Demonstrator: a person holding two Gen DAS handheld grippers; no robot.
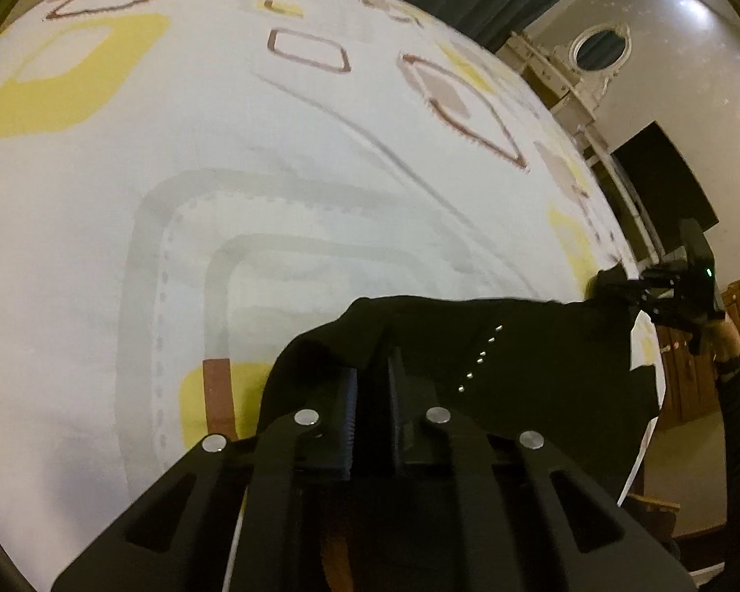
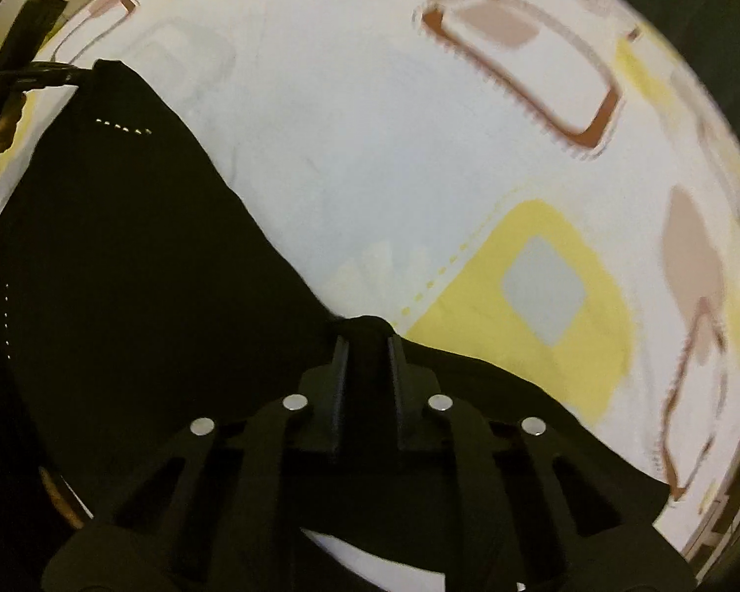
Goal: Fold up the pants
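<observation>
Black fabric pants (image 2: 138, 266), pinched at two corners by the left gripper (image 1: 372, 375) and right gripper (image 2: 365, 340), need even tension while lowered onto the patterned white bedsheet (image 1: 222, 148).

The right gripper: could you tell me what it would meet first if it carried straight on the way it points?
The right gripper is already shut on the black pants; beyond that edge, the patterned bedsheet comes next, though depth is unclear.
</observation>
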